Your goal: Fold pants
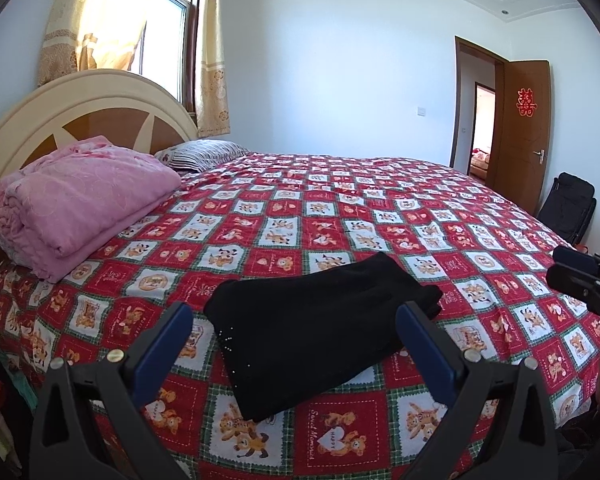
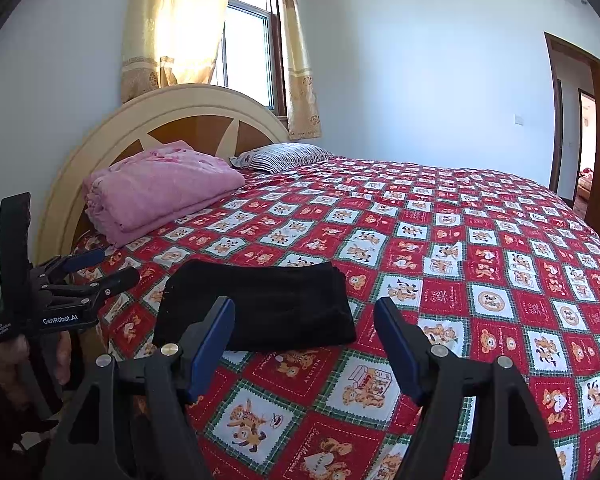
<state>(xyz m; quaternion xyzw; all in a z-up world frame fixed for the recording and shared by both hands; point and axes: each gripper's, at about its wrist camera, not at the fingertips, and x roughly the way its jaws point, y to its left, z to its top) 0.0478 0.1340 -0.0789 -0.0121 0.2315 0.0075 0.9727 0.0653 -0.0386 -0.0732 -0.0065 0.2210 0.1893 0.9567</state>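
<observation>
- Left hand-held gripper [image 1: 294,322]: jaws spread wide, empty, raised above the bed [image 1: 420,208].
- Right hand-held gripper [image 2: 304,322]: likewise agape, holding nothing.
- Black pants [image 1: 316,328]: folded bundle near the bed's front edge (soft, light, likely limp); best pinched at a corner.

Folded black pants [image 2: 256,306] lie on the bedspread [image 2: 480,280], jaws apart.
</observation>
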